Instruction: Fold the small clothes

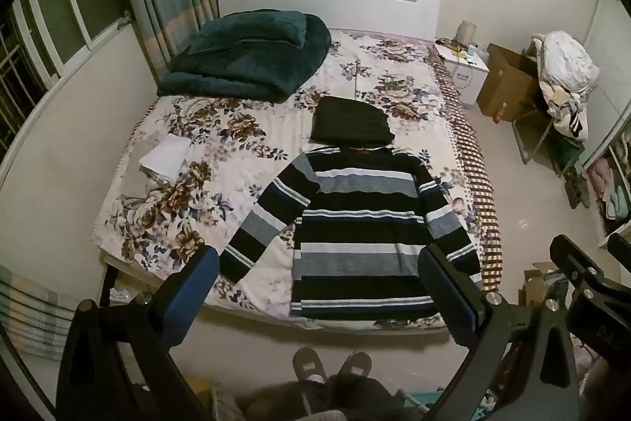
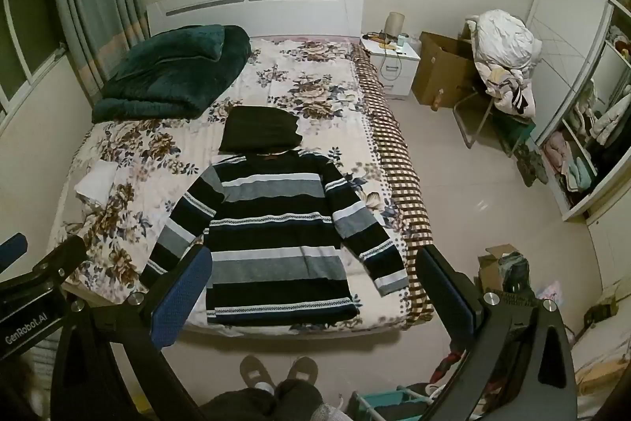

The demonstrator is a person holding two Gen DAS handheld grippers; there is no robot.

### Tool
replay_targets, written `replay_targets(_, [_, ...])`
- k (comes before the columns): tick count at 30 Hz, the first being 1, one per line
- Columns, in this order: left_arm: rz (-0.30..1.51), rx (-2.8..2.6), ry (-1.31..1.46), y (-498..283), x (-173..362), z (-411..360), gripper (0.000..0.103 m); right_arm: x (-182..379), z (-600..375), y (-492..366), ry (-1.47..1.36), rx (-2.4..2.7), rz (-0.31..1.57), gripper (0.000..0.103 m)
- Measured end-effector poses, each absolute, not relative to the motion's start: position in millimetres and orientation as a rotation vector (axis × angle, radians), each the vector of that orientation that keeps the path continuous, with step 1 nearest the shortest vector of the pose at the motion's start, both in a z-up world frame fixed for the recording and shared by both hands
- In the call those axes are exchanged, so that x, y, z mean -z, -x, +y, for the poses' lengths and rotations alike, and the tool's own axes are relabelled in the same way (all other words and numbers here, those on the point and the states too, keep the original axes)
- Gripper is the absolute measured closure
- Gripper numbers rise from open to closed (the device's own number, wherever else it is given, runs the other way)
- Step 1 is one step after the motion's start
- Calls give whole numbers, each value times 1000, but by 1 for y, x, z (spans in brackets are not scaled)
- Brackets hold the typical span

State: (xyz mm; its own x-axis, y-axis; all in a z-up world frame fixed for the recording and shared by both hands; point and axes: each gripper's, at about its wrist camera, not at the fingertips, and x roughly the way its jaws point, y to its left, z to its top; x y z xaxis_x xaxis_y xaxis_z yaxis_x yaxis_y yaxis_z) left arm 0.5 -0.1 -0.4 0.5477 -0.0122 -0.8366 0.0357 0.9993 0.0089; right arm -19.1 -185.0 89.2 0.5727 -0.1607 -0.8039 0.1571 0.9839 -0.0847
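The striped sweater is lying flat, face down, at the foot of the floral bed, sleeves spread. The left gripper and right gripper are both hovering above it, spread wide and empty. Judging best: start with 1 sleeve, pinching near the cuff (thick knit). Beyond the sweater's collar: 1 folded dark garment, 1 teal blanket; to its left, 1 white cloth.

Our left gripper and right gripper — black frames, blue pads, silver screws ("GenRobot.AI" lettering); grey slippers.
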Motion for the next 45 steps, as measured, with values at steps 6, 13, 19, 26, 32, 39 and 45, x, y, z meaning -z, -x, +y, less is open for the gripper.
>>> replay_targets(6, [990, 33, -20, -2, 2, 0, 0, -89, -186, 18, 0, 187, 946, 0])
replay_targets(13, [986, 34, -18, -1, 1, 0, 0, -89, -185, 19, -1, 185, 945, 0])
replay_targets(19, [983, 33, -15, 0, 1, 0, 0, -89, -185, 19, 2, 184, 944, 0])
replay_targets(26, [980, 33, -15, 0, 1, 0, 0, -91, -185, 19, 2, 185, 942, 0])
replay_targets(32, [979, 34, -14, 0, 1, 0, 0, -92, -184, 19, 1, 184, 942, 0])
replay_targets(39, [977, 34, -12, 0, 1, 1, 0, -94, -184, 19, 2, 183, 939, 0])
replay_targets(45, [975, 35, -10, 0, 1, 1, 0, -95, -183, 19, 3, 184, 937, 0])
